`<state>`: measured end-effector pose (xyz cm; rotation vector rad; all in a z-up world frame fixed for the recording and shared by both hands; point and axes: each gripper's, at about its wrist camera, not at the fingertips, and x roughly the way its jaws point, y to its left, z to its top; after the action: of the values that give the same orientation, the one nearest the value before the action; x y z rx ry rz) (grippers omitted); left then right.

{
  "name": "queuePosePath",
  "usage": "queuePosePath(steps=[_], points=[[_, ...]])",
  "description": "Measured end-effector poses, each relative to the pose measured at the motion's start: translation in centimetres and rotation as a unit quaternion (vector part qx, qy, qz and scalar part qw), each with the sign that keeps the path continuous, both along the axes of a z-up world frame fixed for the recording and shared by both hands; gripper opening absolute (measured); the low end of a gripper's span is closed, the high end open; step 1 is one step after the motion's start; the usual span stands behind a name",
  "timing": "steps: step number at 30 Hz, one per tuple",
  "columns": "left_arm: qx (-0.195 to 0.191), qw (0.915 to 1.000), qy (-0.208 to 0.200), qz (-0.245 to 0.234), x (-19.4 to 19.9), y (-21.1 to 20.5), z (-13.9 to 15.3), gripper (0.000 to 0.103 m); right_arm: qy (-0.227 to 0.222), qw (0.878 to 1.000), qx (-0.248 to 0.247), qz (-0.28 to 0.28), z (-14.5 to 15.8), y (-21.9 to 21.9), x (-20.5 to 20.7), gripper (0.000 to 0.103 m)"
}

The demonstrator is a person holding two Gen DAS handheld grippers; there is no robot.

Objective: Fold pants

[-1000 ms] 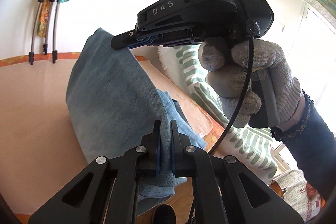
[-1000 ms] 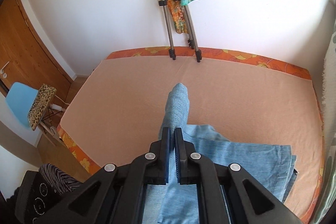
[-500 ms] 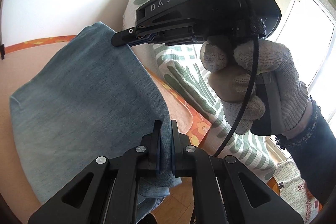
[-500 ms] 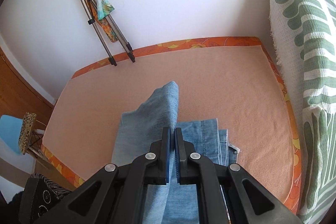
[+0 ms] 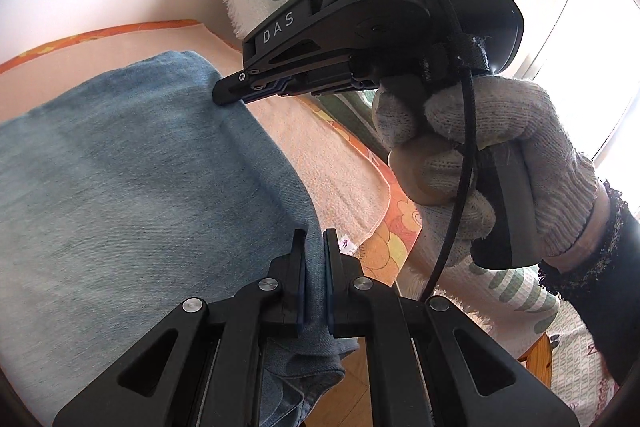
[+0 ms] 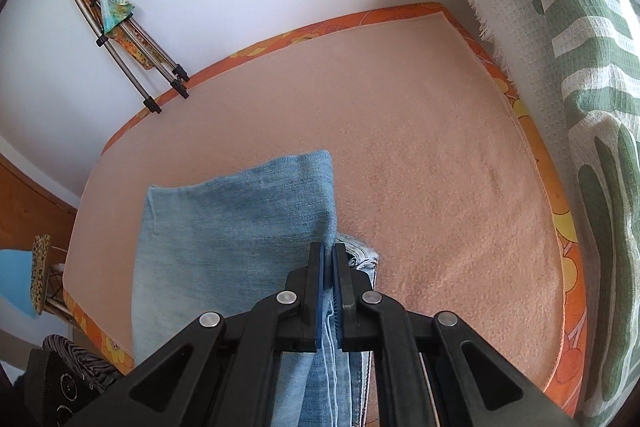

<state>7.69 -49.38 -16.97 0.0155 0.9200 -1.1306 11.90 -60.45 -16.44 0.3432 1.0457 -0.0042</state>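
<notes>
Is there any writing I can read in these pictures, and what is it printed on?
"DAS": on the side of the black right gripper, seen from the left wrist.
Printed letters on a fabric at lower right of that view: too distorted to read.
Right wrist view: no readable text.

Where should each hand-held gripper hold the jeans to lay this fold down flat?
Hold the jeans by the carried edge, one corner each, coming in from the near side of the bed. The left hand-held gripper and right hand-held gripper are shut on that edge, and the denim hangs as a smooth sheet between them, so it should drop flat.
</notes>
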Motion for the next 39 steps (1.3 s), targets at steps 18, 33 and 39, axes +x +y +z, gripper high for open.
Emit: queuePosePath(steps=[18, 33, 39], points=[[-0.016, 0.9971, -0.011, -0.074, -5.4, 0.8, 1.8, 0.028, -0.079, 0.993, -0.068, -0.048, 5.0, -1.4, -4.2, 0.047], [0.057, 0.9917, -0.112, 0.026, -2.0, 9.8, 5.4, 0.032, -0.145, 0.985, -0.085, -0.034, 6.8, 2.4, -9.4, 0.083], [0.051, 0.9907, -0.116, 0.049, -1.2, 12.3, 6.0, 0.038, -0.157, 0.982, -0.094, -0.044, 7.5, 3.3, -9.7, 0.087]])
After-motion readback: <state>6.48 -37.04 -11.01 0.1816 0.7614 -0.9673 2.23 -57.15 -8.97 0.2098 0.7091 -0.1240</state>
